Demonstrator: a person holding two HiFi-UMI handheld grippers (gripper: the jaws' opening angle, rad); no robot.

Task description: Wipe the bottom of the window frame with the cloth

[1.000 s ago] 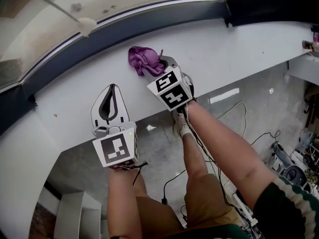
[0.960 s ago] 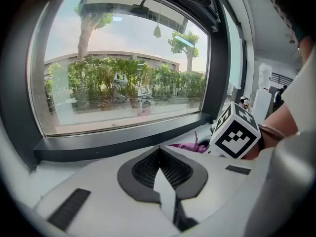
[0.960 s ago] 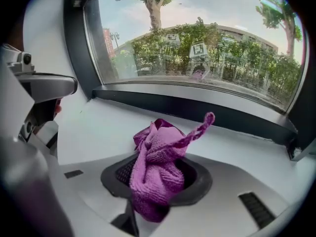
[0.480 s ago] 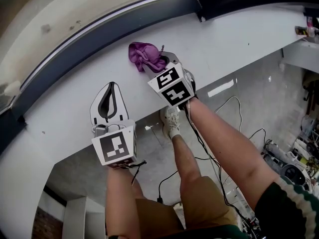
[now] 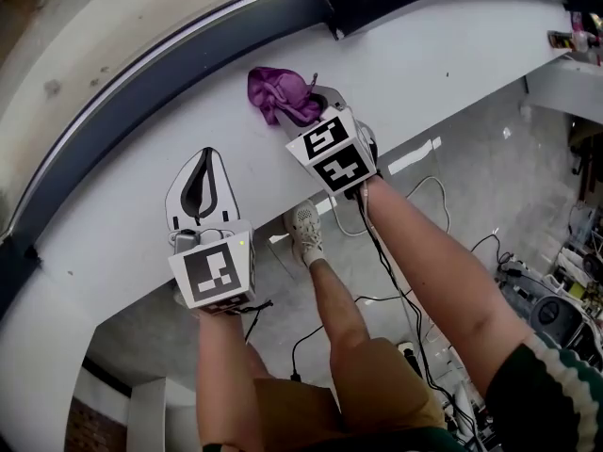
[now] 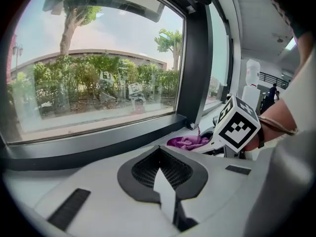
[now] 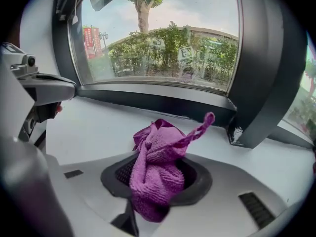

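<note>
**A:** What are the two hands doing?

**B:** The left hand-held gripper (image 5: 205, 158) lies on the white sill (image 5: 113, 234). Its own view shows the jaws pressed together with nothing between them. The right hand-held gripper (image 5: 317, 102) is further along the sill to the right, clamped on the purple cloth (image 5: 281, 94).

**A:** How does the cloth sit in it?

**B:** In the right gripper view the cloth (image 7: 157, 174) is bunched up. It is pinched between the jaws near their base and bulges out past the tips, and one thin twisted strand sticks up to the right. From the head view, most of it lies just beyond the jaw tips, to their far left. I cannot tell whether it touches the sill.

**A:** And the frame?

**B:** The dark bottom rail of the window frame (image 5: 179, 64) runs along the far edge of the sill. The cloth is near the rail but apart from it, with bare white sill between them. To the right, the frame's dark upright post (image 7: 266, 78) meets the rail.

**A:** Beyond that?

**B:** Glass, then a hedge and trees outside.
</note>
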